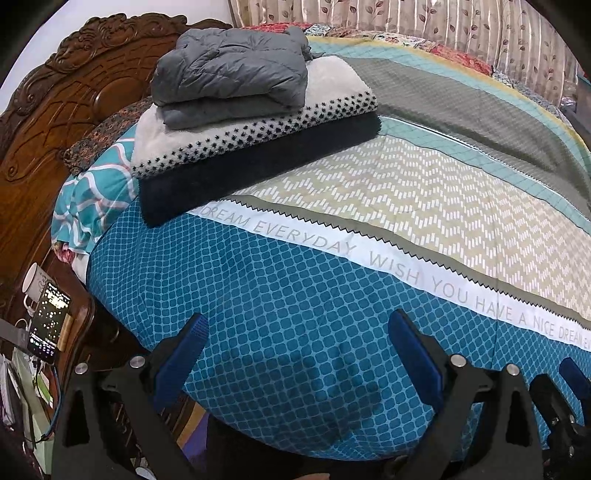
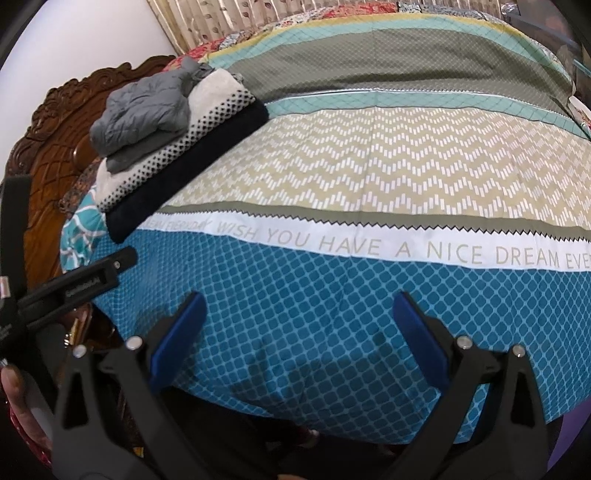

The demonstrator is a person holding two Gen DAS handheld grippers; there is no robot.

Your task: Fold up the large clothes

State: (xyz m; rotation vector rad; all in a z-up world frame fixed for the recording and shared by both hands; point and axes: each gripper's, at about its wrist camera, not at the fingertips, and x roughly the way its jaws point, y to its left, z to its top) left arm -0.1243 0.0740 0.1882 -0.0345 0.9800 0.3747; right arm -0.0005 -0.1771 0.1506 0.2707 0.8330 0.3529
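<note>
Carved wooden headboard [image 1: 55, 110], leaf-patterned curtains [image 1: 406, 18], white wall [image 2: 92, 33] behind patterned bedspread [image 1: 295, 295].

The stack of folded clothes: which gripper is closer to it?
Left. The left gripper hovers over the blue bedspread nearer the stack; the right gripper sits farther toward the foot side. Both are open, well short of it.

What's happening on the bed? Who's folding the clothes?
A person holds a gripper in each hand over the near edge of the bed. The left gripper and right gripper are both open and hold nothing. Folded clothes sit stacked near the wooden headboard: a grey puffy jacket on top, a white dotted fleece under it, and a dark piece at the bottom. The bedspread in front is bare.
</note>
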